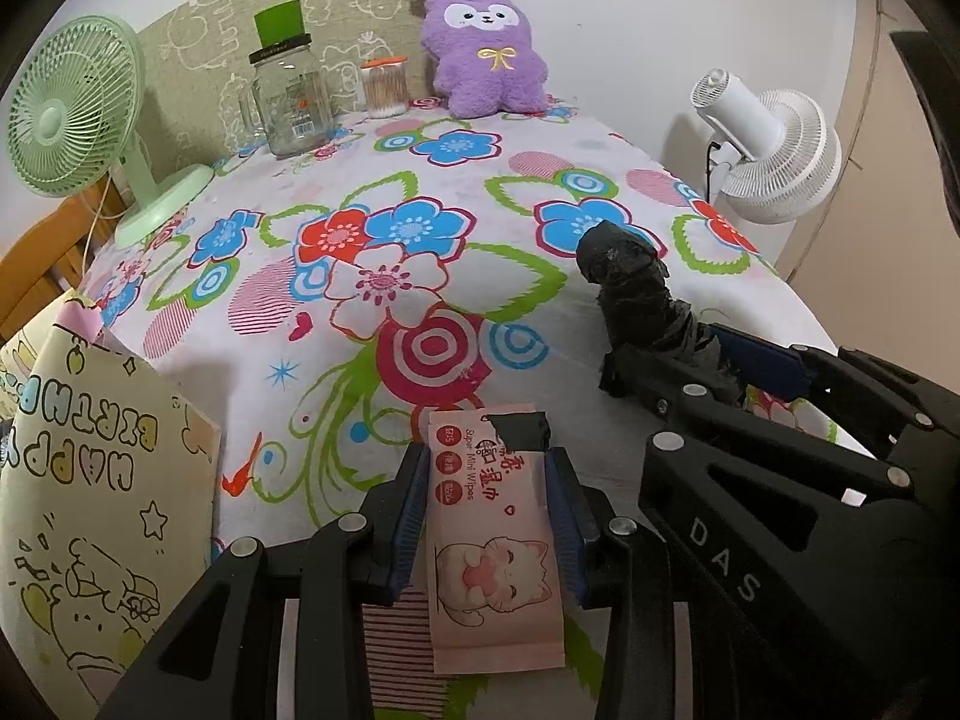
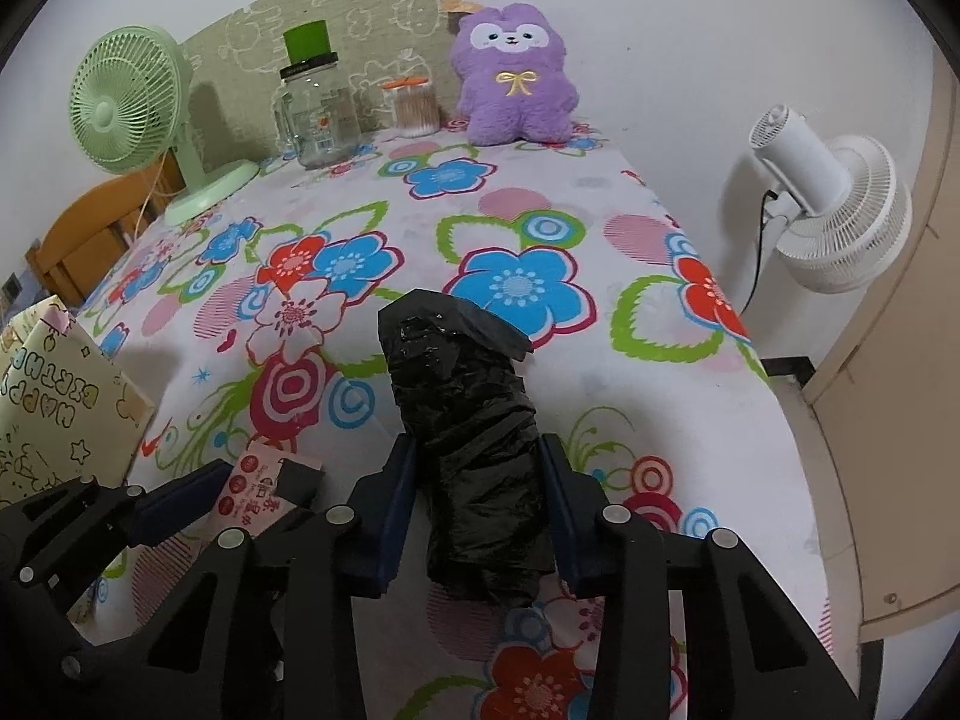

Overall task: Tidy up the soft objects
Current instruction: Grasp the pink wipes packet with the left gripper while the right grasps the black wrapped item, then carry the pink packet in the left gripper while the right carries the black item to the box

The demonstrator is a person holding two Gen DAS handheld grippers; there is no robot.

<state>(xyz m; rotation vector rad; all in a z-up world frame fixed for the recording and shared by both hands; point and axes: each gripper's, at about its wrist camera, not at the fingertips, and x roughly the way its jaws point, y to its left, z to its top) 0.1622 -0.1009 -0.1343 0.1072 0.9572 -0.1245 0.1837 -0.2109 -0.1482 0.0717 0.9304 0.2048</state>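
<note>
Inspecting hidden parts: we cannot see the near end of the wipes pack (image 1: 498, 546) fully; it runs under the left gripper (image 1: 489, 516), and black tape covers part of its print.
Left gripper: its two blue pads press the long sides of the wipes pack, which lies flat on the flowered tablecloth (image 1: 420, 192) at the near edge.
Right gripper (image 2: 477, 510): narrow, with both pads against the sides of the black plastic roll (image 2: 468, 420); we cannot tell whether the roll rests on the cloth or is lifted.
Black plastic roll: its far end stands clear of the fingers; its near end is cut off behind the right gripper's frame.
Gift bag (image 1: 84, 516): at the near left corner, cut off by the picture's edge; its bottom is out of view.
Back row: green fan (image 1: 72, 120), glass jar (image 1: 291, 96), swab box (image 1: 384, 87) and purple plush toy (image 1: 480, 54) stand along the wall.
White fan (image 1: 774, 156): off the table's right edge, on the wall side.
Edges: the cloth drops away on the right; a wooden chair back (image 2: 90, 240) shows past the left edge.
Open room: we see the cloth's middle bare between the grippers and the back row.
</note>
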